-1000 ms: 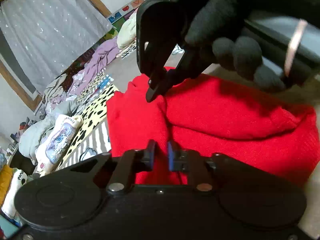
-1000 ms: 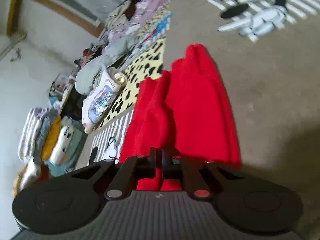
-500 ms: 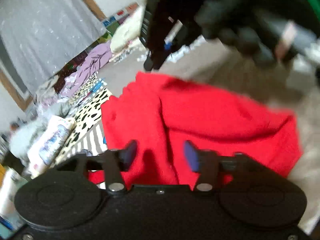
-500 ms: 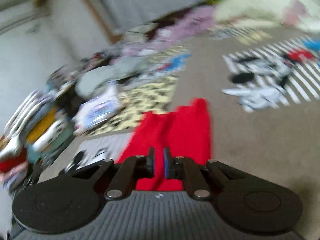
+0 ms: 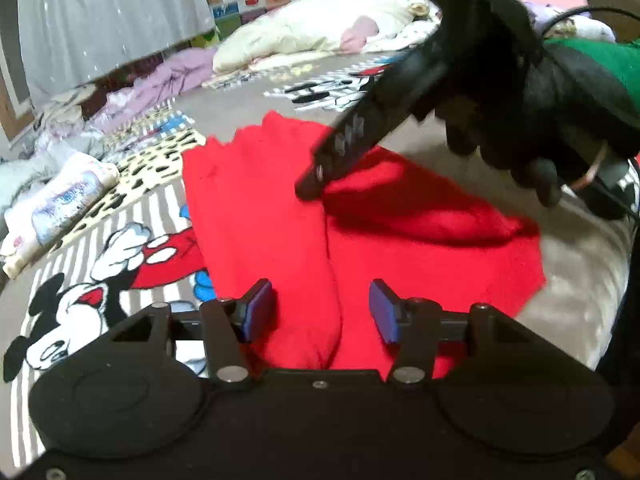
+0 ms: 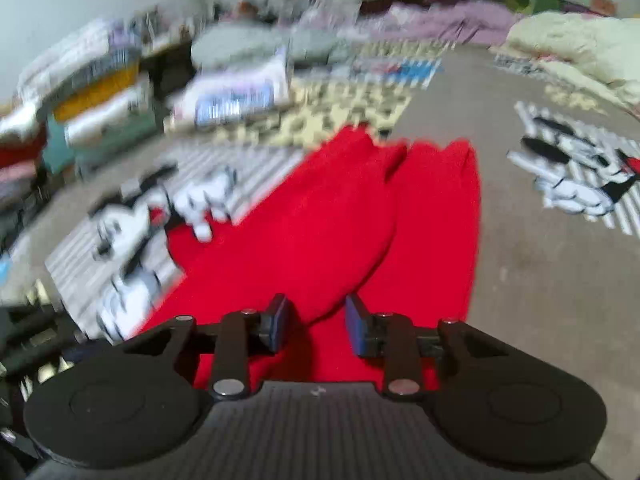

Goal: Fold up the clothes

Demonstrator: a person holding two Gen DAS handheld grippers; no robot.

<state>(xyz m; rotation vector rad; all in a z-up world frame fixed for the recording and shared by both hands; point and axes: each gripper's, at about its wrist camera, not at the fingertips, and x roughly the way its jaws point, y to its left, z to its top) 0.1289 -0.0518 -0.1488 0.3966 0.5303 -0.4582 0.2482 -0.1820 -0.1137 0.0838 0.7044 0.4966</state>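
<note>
Left tongs (image 5: 322,308): wide apart, empty; a second ago nearly shut.
Right tongs (image 6: 316,322): parted, holding nothing; they were pinched together a second ago.
Red garment (image 5: 260,208): soft, thick knit, light, likely floppy; partly folded, lying on the cartoon-print blanket (image 5: 92,280) just ahead of both tongs.
Hold: best at a hem corner or fold edge, through all layers.
Gloved hand (image 5: 532,120): carries the right tool above the garment.
Far: heaped laundry (image 5: 320,32).

We count one red garment (image 5: 280,208), folded and lying on one cartoon-print bedspread (image 5: 100,272). We see two grippers: the left gripper (image 5: 322,308) and the right gripper (image 6: 316,322), each with two blue-padded fingers (image 5: 260,304) spread apart. One black-gloved hand (image 5: 532,120) holds the right one.
</note>
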